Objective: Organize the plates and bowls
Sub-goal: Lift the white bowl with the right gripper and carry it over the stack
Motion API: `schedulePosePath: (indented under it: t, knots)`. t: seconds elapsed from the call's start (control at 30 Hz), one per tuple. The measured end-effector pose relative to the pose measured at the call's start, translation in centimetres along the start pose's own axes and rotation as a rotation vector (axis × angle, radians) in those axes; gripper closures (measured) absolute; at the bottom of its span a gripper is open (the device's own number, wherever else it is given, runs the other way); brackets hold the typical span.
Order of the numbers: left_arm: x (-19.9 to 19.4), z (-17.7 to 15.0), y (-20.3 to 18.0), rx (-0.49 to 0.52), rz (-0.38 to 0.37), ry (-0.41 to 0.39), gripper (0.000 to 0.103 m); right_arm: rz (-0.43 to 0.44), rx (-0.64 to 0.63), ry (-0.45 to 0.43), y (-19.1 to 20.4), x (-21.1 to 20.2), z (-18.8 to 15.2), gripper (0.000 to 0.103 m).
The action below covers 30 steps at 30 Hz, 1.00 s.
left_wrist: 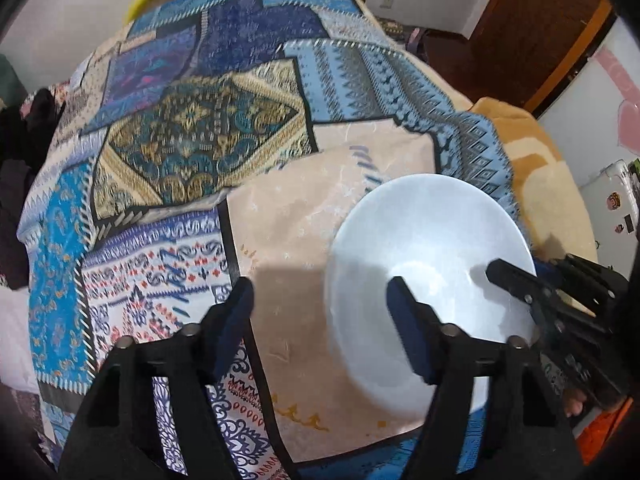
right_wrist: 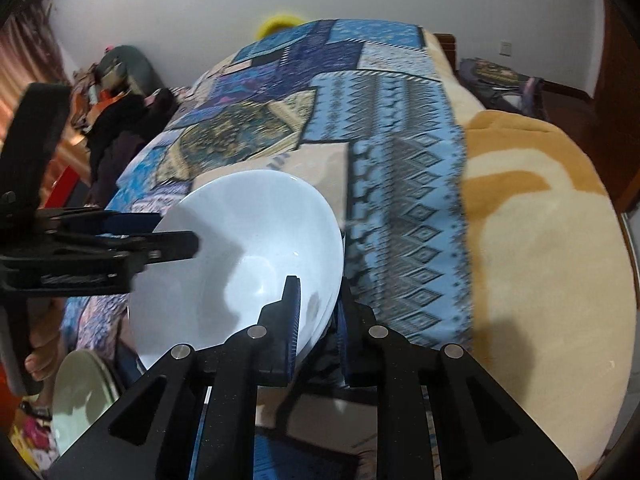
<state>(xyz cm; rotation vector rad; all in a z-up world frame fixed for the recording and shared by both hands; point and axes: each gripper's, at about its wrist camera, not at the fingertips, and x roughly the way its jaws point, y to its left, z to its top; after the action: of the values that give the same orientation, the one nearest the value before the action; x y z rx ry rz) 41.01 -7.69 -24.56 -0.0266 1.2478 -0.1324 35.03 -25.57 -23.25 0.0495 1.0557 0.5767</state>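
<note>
The white bowl [right_wrist: 248, 264] is tilted above the patchwork blanket [right_wrist: 392, 168] on the bed. The right gripper [right_wrist: 316, 312] is clamped on the bowl's rim nearest to the camera, one finger inside and one outside. The left gripper [left_wrist: 320, 312] has its jaws apart, one finger over the bowl's inside, pressing nothing. I think it is best to lower the bowl slowly and level it before the release, because the blanket is soft. A pale plate [right_wrist: 80, 392] lies below the bowl, to its left. No readable writing is visible anywhere

You've got one white bowl [right_wrist: 248, 256], one pale green plate [right_wrist: 80, 392], one patchwork cloth [left_wrist: 200, 140], and two grippers in play.
</note>
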Motion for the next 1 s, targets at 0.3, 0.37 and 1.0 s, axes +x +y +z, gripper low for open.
schedulePosePath:
  t: [0.3,0.37,1.0]
  knots:
    - [1.4,-1.4,0.6,0.003,-0.022,0.047,0.069,-0.032,0.014,0.016,-0.1,0.7,0.0,0.078]
    - [1.3,-1.6,0.5,0.003,-0.029,0.043,0.071,-0.003,0.021,0.026,0.0,0.8,-0.4,0.078]
    - [-3.8,-4.3,-2.2,0.07,-0.02,-0.024,0.087,-0.017,0.055,-0.073,3.1,-4.8,-1.3,0.085]
